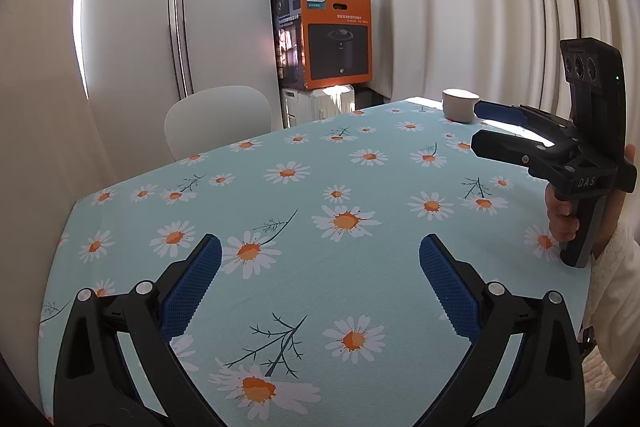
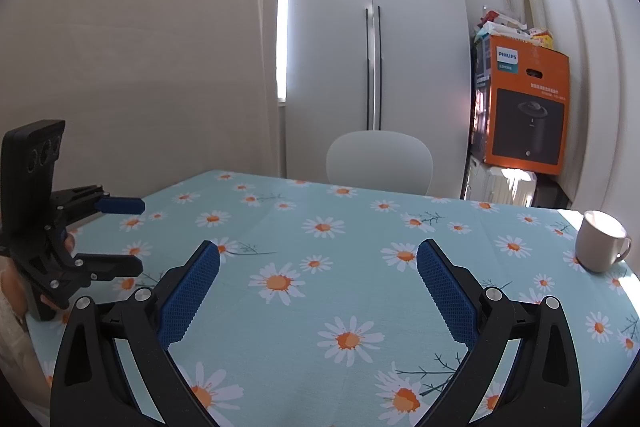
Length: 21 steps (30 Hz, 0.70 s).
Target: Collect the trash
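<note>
No trash shows on the table in either view. My left gripper (image 1: 320, 247) is open and empty, a little above the daisy-print tablecloth (image 1: 360, 167); it also shows at the left of the right wrist view (image 2: 138, 235), jaws apart. My right gripper (image 2: 318, 253) is open and empty over the cloth (image 2: 360, 227); it also shows at the right of the left wrist view (image 1: 476, 125), jaws apart, close to a white mug (image 1: 460, 105). In the right wrist view the mug (image 2: 600, 241) stands upright at the far right of the table.
A white chair (image 2: 380, 161) stands at the table's far side, also in the left wrist view (image 1: 218, 117). An orange Philips box (image 1: 336, 35) with clutter on top sits on white boxes by the curtain. White wardrobe doors (image 2: 372, 47) lie behind.
</note>
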Available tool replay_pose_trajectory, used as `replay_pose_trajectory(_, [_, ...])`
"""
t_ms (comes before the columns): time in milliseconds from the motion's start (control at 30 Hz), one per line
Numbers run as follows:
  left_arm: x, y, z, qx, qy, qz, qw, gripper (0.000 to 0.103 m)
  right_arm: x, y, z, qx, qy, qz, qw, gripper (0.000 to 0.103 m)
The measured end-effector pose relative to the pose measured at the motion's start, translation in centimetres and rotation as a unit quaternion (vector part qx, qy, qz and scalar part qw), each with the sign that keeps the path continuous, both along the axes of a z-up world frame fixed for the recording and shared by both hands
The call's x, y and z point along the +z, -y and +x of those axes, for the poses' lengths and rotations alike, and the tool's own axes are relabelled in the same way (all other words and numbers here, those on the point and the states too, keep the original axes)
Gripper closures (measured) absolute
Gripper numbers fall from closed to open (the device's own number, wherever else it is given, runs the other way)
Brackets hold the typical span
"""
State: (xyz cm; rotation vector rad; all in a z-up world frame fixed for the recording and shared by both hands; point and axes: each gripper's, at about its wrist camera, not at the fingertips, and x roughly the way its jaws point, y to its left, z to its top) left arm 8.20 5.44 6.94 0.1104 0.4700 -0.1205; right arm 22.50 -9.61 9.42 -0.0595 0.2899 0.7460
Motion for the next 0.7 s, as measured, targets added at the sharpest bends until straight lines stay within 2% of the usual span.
replay_pose_trajectory(700, [0.07, -0.54, 0.16, 0.021, 0.002, -0.002, 0.9998, 0.006, -0.11, -0.07, 0.05, 0.0, 0.0, 0.0, 1.0, 0.008])
